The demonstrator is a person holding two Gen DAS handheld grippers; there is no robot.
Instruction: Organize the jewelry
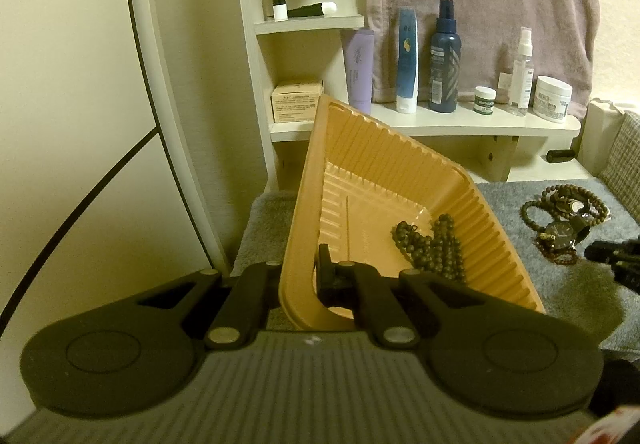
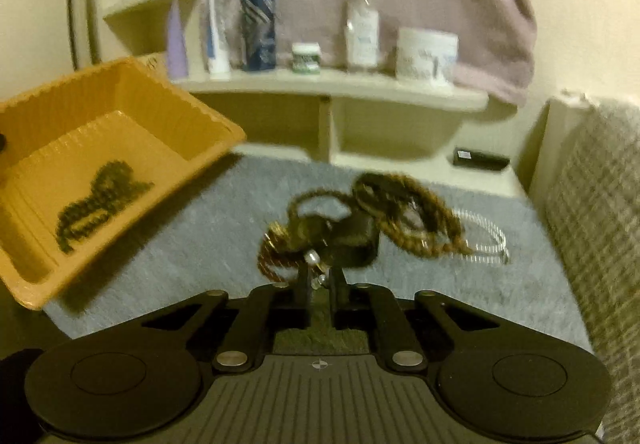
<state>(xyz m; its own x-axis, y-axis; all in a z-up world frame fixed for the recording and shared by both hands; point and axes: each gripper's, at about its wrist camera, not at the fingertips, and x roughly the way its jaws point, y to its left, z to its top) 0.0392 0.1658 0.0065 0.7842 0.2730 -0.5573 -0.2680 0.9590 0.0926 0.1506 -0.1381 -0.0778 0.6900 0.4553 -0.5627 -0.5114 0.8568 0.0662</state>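
Left gripper (image 1: 298, 276) clamped on rim of tilted orange ribbed plastic tray (image 1: 384, 179). Right gripper (image 2: 320, 280) jaws nearly closed at tangled pile of brown bead bracelets (image 2: 400, 215); blur hides whether anything is pinched. Strands look light, limp, snag-prone: grip one loop.

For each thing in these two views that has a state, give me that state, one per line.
Orange tray: tilted, lifted off the mat, clamped by its rim.
Left gripper: shut on the tray rim.
Dark bead strand: lying inside the tray.
Right gripper: nearly shut on a small metal piece at the pile's edge.
Jewelry pile: tangled on the grey mat, not yet in the tray.
Watch: lying in the pile.
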